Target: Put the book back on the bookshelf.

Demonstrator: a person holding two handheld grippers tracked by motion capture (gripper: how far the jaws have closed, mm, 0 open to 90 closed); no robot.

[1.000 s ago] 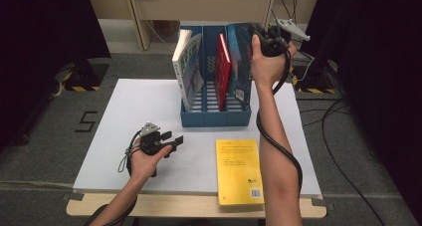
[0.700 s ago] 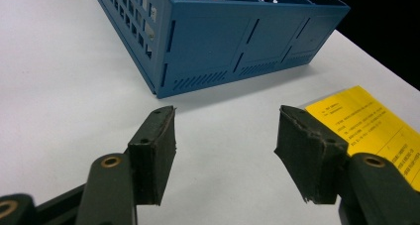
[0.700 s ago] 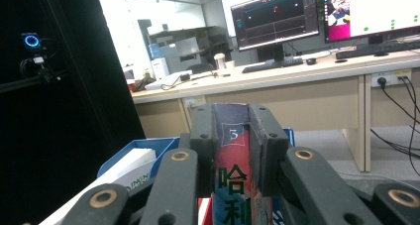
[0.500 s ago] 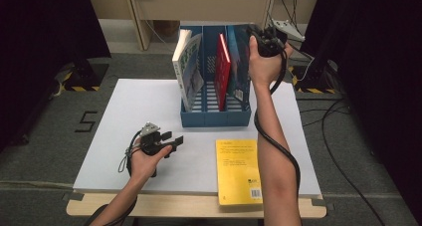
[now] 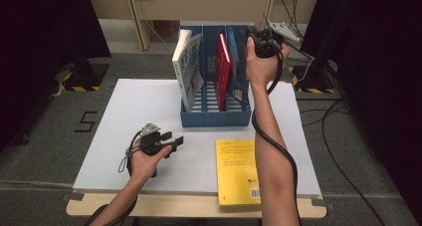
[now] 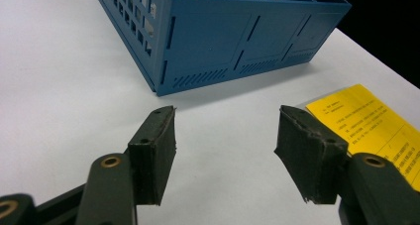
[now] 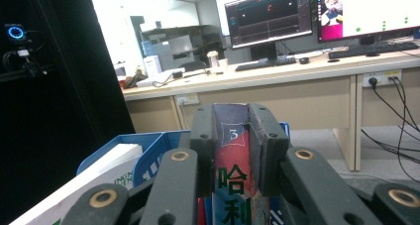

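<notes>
Right gripper (image 5: 261, 39): raised above the far right compartment of the blue file rack (image 5: 215, 114); the jaws are clamped on the top of a book's spine.
Held book (image 7: 233, 170): stands upright in the rack's right compartment; in the right gripper view its spine runs between the two pads (image 7: 267, 145), bearing a "3" and green characters. In the high view it appears as a blue cover (image 5: 234, 61) beside the red book.
Red book (image 5: 222, 69): upright in the middle compartment, just left of the held book.
White book (image 5: 186, 69): leans in the left compartment, tilted toward the rack's left wall.
Rack position: on the desk (image 5: 124, 116) at the middle of its far edge, open front facing the near edge.
Left gripper (image 5: 171, 142): held low over the desk near the left part of the near edge, pointing toward the rack; jaws stand apart with nothing between them. In the left gripper view, bare desk surface (image 6: 74, 86) shows in the gap between the pads (image 6: 156, 150).
Yellow book (image 5: 237, 170): lies flat at the desk's near edge, right of centre, its near end slightly overhanging; well apart from both grippers.
Right forearm: crosses the desk's right half, with the gripper's cable (image 5: 278, 151) trailing along it.
</notes>
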